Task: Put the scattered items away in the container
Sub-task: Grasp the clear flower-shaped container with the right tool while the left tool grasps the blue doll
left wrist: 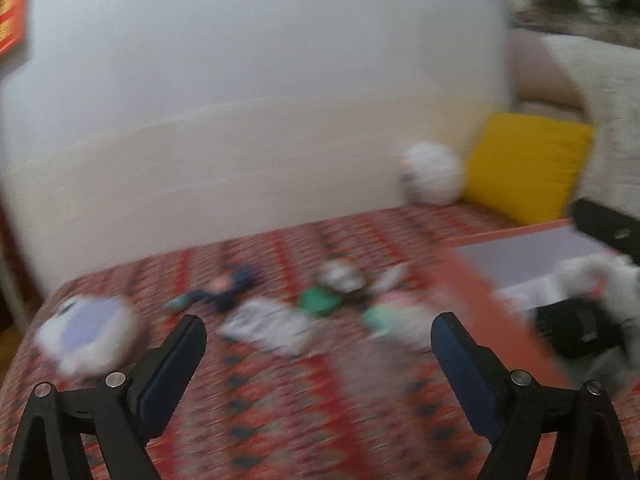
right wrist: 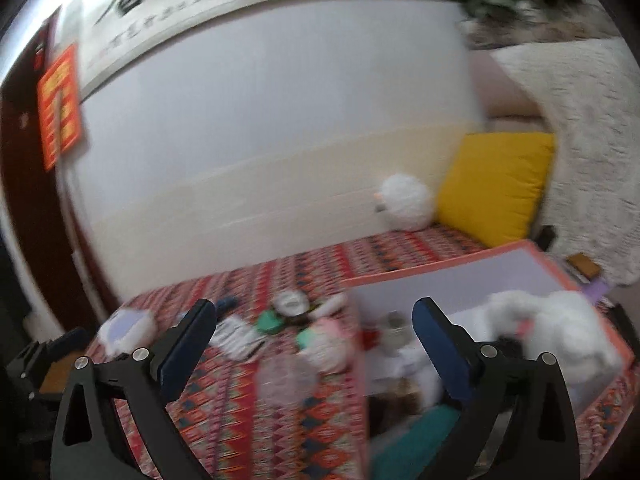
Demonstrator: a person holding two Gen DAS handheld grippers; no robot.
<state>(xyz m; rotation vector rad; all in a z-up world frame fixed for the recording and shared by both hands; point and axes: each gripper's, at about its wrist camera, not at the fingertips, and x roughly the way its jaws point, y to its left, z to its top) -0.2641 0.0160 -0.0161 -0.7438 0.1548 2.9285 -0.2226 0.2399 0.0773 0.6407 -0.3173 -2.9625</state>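
my left gripper [left wrist: 318,332] and right gripper [right wrist: 314,320] both hang spread wide and empty above the red patterned bed cover [right wrist: 280,420]. small blurred items [left wrist: 280,308] lie scattered on it beside the orange-rimmed rectangular container [right wrist: 440,268]. only the right view looks into the container, showing a white fluffy toy [right wrist: 560,328] and a teal item [right wrist: 416,428]; the left view shows my other gripper's black body [left wrist: 576,332] there.
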